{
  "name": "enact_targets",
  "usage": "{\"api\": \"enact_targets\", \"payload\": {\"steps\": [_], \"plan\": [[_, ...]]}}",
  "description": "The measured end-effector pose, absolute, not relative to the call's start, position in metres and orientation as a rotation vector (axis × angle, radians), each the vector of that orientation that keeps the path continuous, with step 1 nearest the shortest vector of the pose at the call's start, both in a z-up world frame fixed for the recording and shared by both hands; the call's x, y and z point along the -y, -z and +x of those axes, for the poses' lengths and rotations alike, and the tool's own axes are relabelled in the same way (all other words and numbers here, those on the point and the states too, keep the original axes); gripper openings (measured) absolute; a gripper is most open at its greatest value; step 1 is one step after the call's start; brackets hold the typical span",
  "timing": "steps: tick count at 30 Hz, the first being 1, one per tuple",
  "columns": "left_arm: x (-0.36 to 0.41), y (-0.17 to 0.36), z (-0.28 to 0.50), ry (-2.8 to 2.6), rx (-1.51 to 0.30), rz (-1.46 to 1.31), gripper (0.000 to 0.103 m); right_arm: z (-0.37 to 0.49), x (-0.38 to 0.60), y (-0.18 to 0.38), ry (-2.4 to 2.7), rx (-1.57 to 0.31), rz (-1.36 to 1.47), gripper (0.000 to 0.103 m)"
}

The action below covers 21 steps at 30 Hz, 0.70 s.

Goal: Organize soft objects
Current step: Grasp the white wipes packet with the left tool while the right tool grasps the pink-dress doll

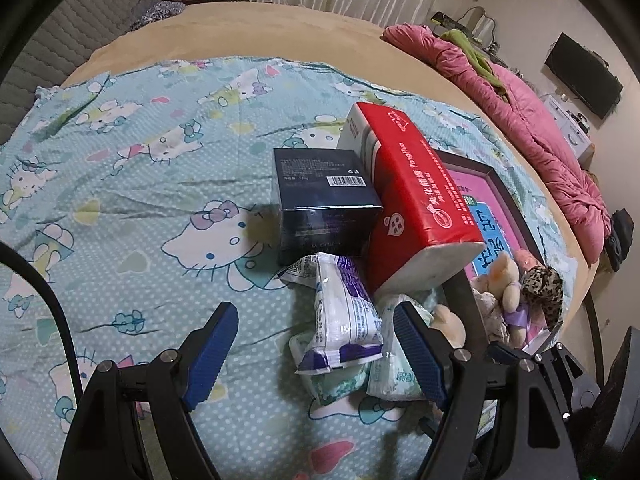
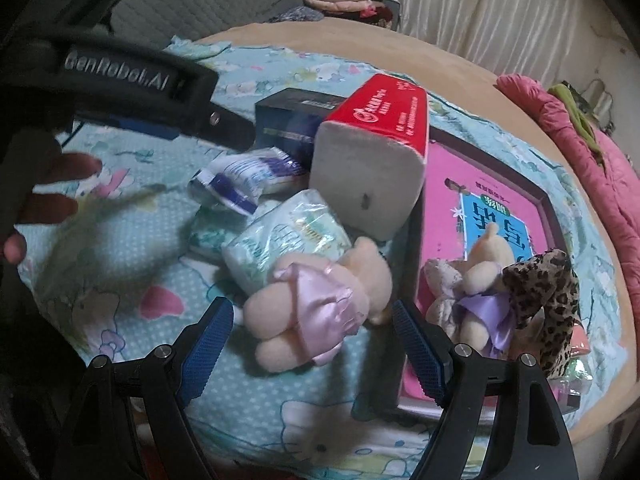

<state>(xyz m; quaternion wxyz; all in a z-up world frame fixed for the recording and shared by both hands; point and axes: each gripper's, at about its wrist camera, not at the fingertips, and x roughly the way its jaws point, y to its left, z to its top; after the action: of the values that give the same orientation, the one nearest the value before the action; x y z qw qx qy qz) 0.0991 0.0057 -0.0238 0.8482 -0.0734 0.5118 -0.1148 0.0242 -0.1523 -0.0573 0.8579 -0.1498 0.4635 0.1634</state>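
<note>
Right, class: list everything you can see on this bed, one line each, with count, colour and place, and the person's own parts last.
Tissue pack: one, red, leaning across the box and tray.
Box: one, dark blue, beside the tissue pack.
Wipes packet: one, white and purple, before the left gripper.
Bear: one, cream, pink dress, before the right gripper.
Tray: one, dark rim, holding a pink book.
Sheet: one, light blue, on the bed.
Left gripper: open.
Right gripper: open.
</note>
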Motion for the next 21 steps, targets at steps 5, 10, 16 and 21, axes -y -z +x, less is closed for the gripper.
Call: {"api": "enact_targets", "payload": {"steps": [5, 10, 16, 21], "plan": [[0.0, 0.033, 0.107, 0.242, -1.096, -0.132, 0.079, 0.029, 0.154, 0.06, -0.342, -0.972, -0.306, 0.078], [0.002, 0.043, 0.113, 0.247, -1.12, -0.134, 0.079, 0.036, 0.145, 0.069, -0.339, -0.983, -0.372, 0.062], [0.004, 0.052, 0.12, 0.25, -1.141, -0.132, 0.079, 0.045, 0.154, 0.073, -0.343, -1.003, -0.327, 0.051], [0.009, 0.064, 0.126, 0.248, -1.181, -0.117, 0.079, 0.051, 0.168, 0.065, -0.362, -0.992, -0.227, 0.045]]}}
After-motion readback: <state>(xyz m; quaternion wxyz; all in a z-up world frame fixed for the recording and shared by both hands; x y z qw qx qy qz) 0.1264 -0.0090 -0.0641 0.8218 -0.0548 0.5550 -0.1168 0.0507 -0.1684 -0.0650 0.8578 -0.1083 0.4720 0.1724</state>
